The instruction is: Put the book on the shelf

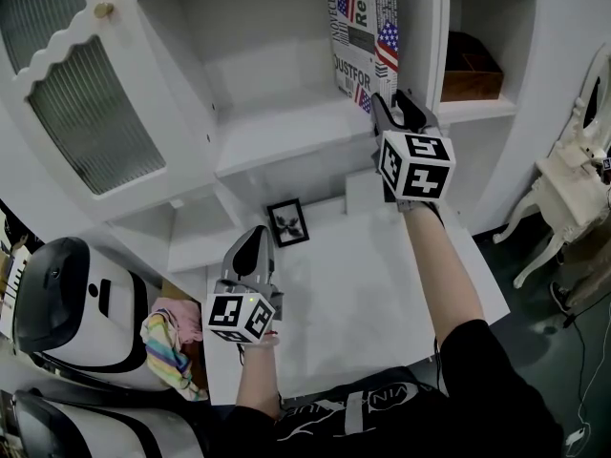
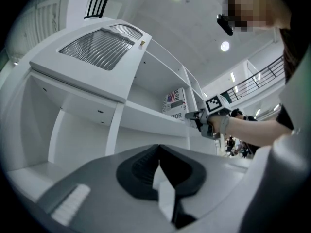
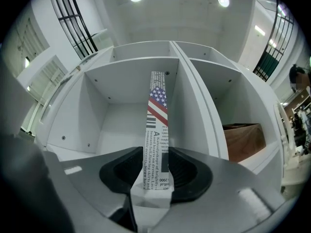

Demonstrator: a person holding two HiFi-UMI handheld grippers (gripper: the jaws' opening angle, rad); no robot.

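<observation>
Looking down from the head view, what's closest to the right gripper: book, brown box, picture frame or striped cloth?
1. Book, held in the right gripper.
2. Brown box, next compartment right.
3. Picture frame, counter below.
4. Striped cloth, far lower left.

Wears a black short-sleeved top (image 1: 482,380) with pale lettering. Grey, black-padded left gripper (image 1: 252,240) and right gripper (image 1: 395,104), each bearing a white cube (image 1: 417,165) of black markers.

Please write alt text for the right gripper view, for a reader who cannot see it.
The right gripper clamps a book with a flag-and-newsprint cover, upright in a white shelf compartment. A brown box sits in the next compartment to the right.
</observation>
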